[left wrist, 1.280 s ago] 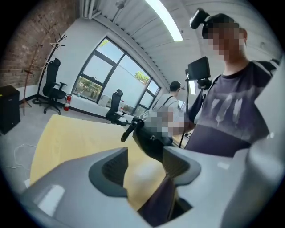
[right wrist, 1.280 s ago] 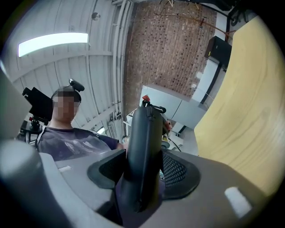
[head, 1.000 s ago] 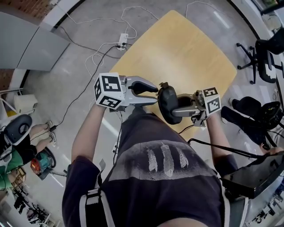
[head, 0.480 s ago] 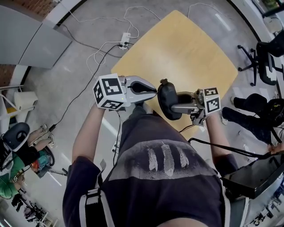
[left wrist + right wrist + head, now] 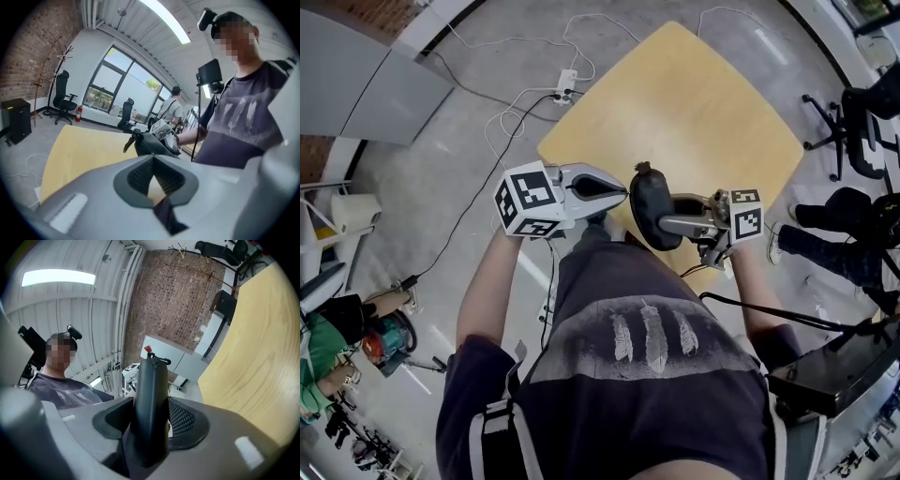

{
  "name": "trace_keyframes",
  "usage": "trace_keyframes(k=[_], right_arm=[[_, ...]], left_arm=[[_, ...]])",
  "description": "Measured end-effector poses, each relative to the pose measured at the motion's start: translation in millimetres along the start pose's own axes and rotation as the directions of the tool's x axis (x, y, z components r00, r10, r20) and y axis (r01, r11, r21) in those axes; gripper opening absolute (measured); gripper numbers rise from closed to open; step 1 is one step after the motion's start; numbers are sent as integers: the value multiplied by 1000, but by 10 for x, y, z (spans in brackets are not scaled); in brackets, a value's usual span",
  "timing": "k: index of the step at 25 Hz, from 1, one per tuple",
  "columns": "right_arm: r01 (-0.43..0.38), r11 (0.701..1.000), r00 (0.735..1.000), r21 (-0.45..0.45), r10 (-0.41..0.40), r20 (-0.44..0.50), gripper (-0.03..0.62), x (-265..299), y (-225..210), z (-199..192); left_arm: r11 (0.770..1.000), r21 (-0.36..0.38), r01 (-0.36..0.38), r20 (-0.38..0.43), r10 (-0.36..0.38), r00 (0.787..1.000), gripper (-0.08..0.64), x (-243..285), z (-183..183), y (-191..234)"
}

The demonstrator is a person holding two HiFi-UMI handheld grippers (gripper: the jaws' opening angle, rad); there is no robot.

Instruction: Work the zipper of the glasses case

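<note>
White cables trail over the floor beyond the yellow bench; right tool clamps the glasses case, left tool clenched empty beside it.

Head view, frame centre: glasses case upright between the jaws of the right tool, with the left tool just beside it on the left. Behind both, toward upper centre, the tabletop. On the floor off its upper-left corner, a power strip; at the right edge, an office chair.
</note>
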State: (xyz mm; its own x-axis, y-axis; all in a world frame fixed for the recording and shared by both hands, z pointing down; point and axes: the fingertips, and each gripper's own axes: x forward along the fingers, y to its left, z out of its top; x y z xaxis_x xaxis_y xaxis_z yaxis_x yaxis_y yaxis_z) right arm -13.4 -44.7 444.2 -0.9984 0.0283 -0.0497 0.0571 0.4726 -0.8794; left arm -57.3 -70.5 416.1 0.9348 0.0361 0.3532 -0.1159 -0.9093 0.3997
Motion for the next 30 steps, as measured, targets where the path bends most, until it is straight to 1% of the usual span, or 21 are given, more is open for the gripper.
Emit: trace_keyframes(k=[2, 5, 7, 8, 10, 12, 15, 18, 20, 24, 26, 28, 30], right_arm=[[1, 1000, 1000, -2, -1, 3, 230, 23, -8, 15], [-22, 1000, 1000, 12, 22, 22, 230, 46, 1, 46], [-38, 999, 999, 24, 37, 39, 230, 43, -4, 53], [-44, 999, 998, 27, 43, 43, 230, 43, -8, 53], [-54, 998, 998, 30, 53, 46, 230, 50, -6, 53], [-68, 997, 996, 36, 66, 54, 230, 50, 2, 69], [-92, 995, 994, 47, 88, 71, 230, 46, 35, 109], [-102, 993, 993, 50, 100, 56, 232, 60, 60, 103], [-114, 992, 993, 53, 112, 45, 232, 67, 83, 93], [-140, 988, 990, 62, 138, 36, 232, 66, 114, 84], [-138, 988, 990, 63, 136, 37, 232, 53, 98, 76], [-135, 989, 990, 64, 133, 39, 232, 41, 79, 89], [-135, 989, 990, 64, 133, 38, 232, 45, 75, 107]], left_arm=[[1000, -4, -8, 5, 8, 1000, -2, -22, -1, 11], [1000, -11, -17, 20, 18, 1000, 0, -55, 22, 34], [999, -1, -48, 34, 48, 998, 5, -69, 37, 72], [998, 5, -65, 38, 64, 997, 17, -75, 39, 96], [997, 11, -73, 36, 73, 997, 115, -83, 28, 108], [998, 24, -63, 18, 62, 998, 150, -77, 0, 81], [995, 59, -82, -20, 84, 996, 150, -64, -62, 94], [994, 66, -85, -17, 86, 996, 135, -58, -51, 112], [998, 47, -51, -1, 51, 999, 135, -55, -12, 90], [999, -16, 49, 38, -49, 998, 130, -52, 21, 40], [998, -10, 63, 39, -63, 997, 90, -31, 17, 4], [999, 14, 52, 33, -53, 998, 32, -19, 31, 0], [998, 23, 52, 26, -52, 998, 31, -29, 48, 16]])
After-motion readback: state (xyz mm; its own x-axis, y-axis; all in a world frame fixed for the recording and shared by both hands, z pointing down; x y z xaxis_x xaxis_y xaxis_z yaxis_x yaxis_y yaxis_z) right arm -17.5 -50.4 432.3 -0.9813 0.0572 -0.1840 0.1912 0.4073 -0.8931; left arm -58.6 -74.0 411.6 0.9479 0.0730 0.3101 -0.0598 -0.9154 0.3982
